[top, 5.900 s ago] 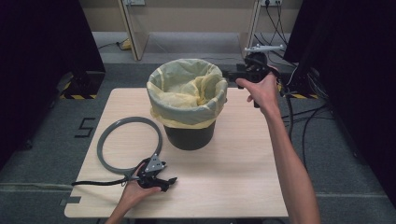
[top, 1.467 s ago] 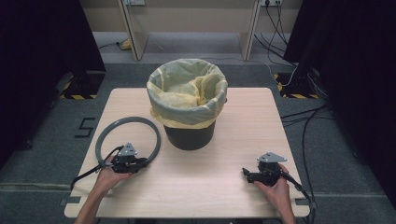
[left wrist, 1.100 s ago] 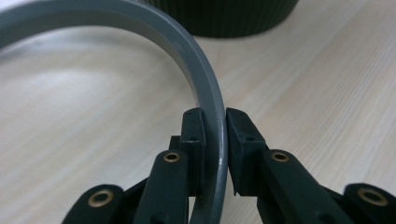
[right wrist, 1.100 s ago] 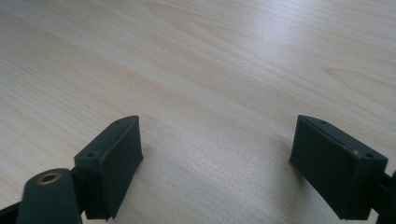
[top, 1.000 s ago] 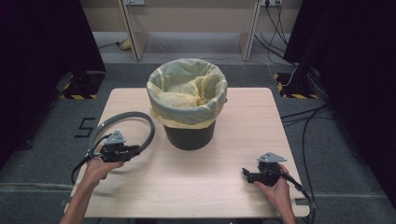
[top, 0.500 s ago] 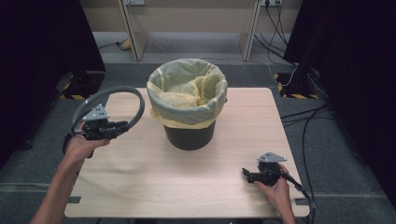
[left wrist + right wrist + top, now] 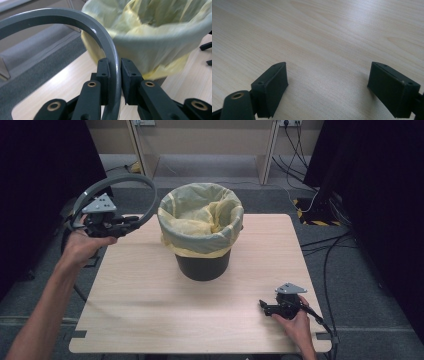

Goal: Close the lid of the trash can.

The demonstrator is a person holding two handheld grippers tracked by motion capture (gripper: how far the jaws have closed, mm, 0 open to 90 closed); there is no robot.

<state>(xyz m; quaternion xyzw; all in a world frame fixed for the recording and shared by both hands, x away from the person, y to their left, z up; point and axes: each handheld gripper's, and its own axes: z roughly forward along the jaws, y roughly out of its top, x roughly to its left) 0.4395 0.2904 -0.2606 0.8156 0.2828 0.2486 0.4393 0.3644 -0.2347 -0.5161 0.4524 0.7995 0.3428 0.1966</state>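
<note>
Ring (image 7: 100,32) clamped between left fingers (image 7: 103,75).

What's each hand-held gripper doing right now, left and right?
Left hand-held gripper: shut on the grey ring, held up off the table beside the bin.
Right hand-held gripper: open, nothing between its jaws.

left gripper (image 7: 131,223): raised off the table's left edge, jaws clamped on grey ring (image 7: 116,181)
grey ring: held tilted in the air, just left of the bin (image 7: 202,265)
bin: black, yellow bag (image 7: 200,217) folded over its rim, mid-table
right gripper (image 7: 264,307): resting on table (image 7: 150,305), near right corner, in the person's hand
floor: cables at right
</note>
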